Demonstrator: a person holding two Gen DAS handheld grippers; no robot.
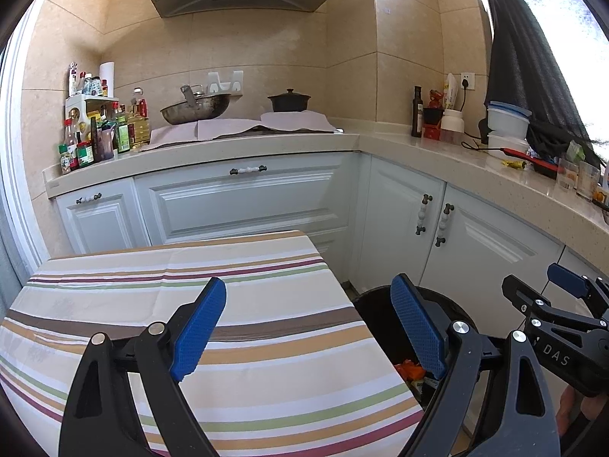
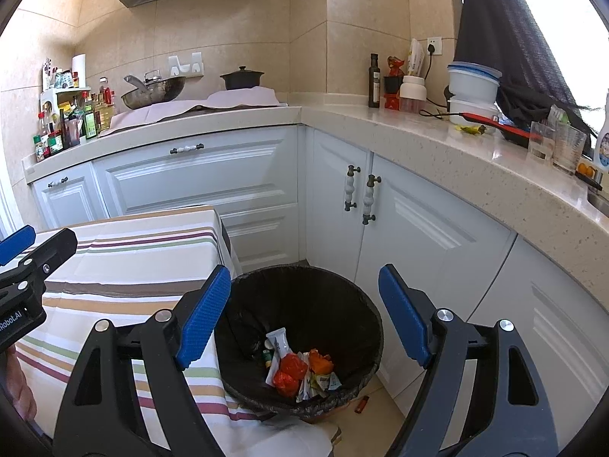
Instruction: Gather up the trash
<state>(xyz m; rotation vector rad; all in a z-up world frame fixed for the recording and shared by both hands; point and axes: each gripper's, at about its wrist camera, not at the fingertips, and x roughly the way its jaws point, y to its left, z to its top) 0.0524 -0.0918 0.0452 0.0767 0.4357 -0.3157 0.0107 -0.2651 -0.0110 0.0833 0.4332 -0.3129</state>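
Observation:
A round bin with a black liner (image 2: 304, 297) stands on the floor beside the striped table (image 2: 125, 266). Several wrappers (image 2: 300, 369), red, orange and white, lie at its bottom. My right gripper (image 2: 304, 316) hangs open above the bin with nothing between its blue pads. My left gripper (image 1: 308, 327) is open over the table's right edge, also empty. In the left wrist view only part of the bin (image 1: 373, 304) shows past the right finger, with a scrap of orange trash (image 1: 409, 369) inside, and the right gripper's black frame (image 1: 552, 312) sits at the right.
A red lighter (image 2: 361, 403) lies on the floor next to the bin. White cabinets (image 2: 399, 236) close in behind and to the right. The counter (image 2: 475, 152) carries bottles, tubs, glasses and a yellow wrapper (image 2: 472, 128). A wok and pot sit on the stove.

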